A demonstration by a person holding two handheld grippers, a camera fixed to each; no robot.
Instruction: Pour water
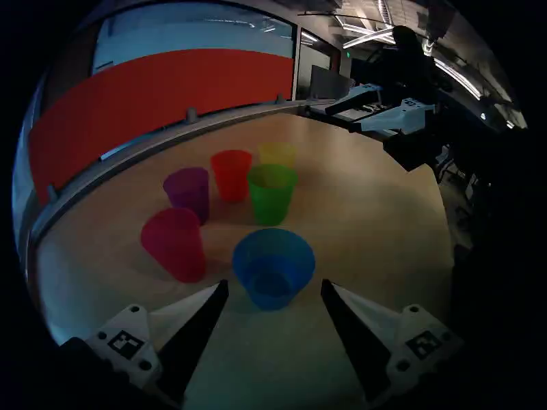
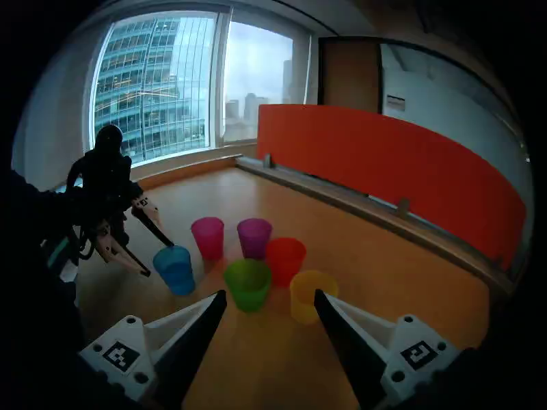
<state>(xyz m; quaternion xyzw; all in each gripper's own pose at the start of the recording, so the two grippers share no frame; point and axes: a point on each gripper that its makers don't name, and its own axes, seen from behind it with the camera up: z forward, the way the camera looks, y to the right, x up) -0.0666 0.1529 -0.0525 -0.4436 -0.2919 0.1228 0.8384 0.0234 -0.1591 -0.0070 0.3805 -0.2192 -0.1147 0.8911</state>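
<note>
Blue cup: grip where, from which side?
Probably the upper side wall of the blue cup, just under the rim, coming from the near open side with the left hand-held gripper. It stands upright and narrows downward; the pink cup and green cup crowd other sides.

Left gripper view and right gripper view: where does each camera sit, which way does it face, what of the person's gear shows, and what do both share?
Left gripper view: on the left claw, facing the red partition; its own fingers flank the blue cup.
Right gripper view: on the right claw, facing the window; its own fingers show, the left claw farther off.
Both share the six cups and partition.
</note>
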